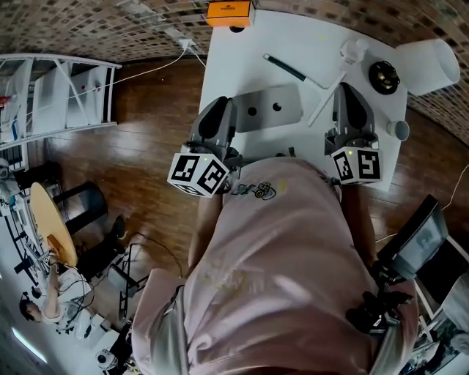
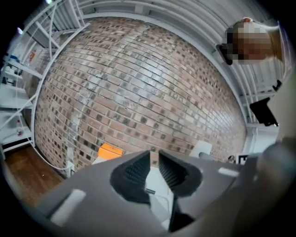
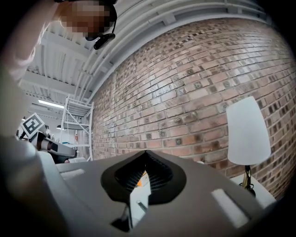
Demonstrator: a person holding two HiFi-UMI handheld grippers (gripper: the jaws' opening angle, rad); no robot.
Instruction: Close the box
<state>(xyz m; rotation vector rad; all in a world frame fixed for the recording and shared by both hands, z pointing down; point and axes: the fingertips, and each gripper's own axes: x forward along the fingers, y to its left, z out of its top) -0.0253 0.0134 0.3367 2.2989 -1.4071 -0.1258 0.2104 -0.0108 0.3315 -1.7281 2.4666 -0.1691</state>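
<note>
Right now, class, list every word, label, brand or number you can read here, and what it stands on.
Nothing is legible.
Orange box: dark print on top, too small to read.
Pink shirt: small printed graphic, blurred.
Marker cubes: black-and-white patterns, not words.

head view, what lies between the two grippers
A flat grey plate with two holes by the left gripper and a thin white rod by the right gripper, in the head view.
</note>
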